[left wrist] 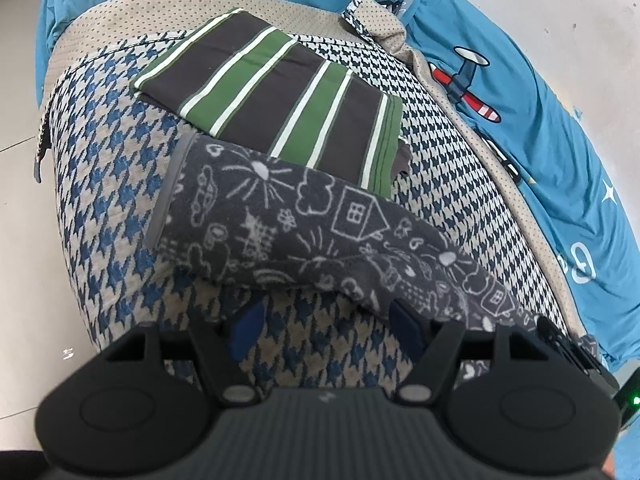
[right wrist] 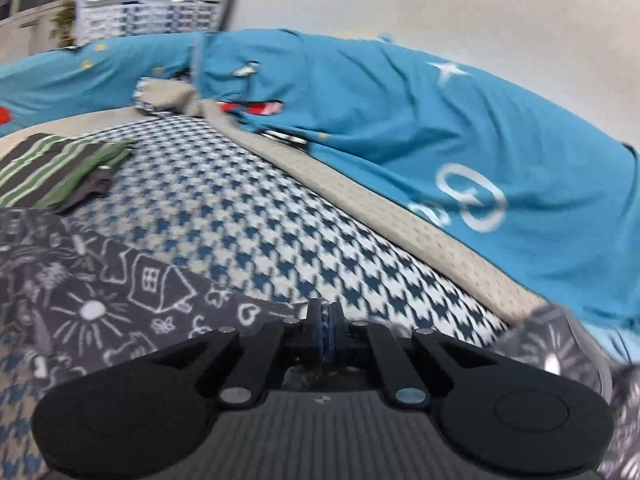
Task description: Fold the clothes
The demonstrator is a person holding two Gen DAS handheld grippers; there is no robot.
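Note:
A dark grey garment with white doodle print lies in a long band across a houndstooth cushion. Its near edge drapes over the tips of my left gripper, which stands open with cushion showing between the blue pads. In the right wrist view the same garment runs up to my right gripper, whose pads are pressed together on the garment's edge. More of its grey cloth shows at the lower right. A folded green, black and white striped garment rests behind it.
A blue sheet with plane and star prints is bunched along the cushion's far and right sides. A white basket stands in the background. Pale floor lies left of the cushion.

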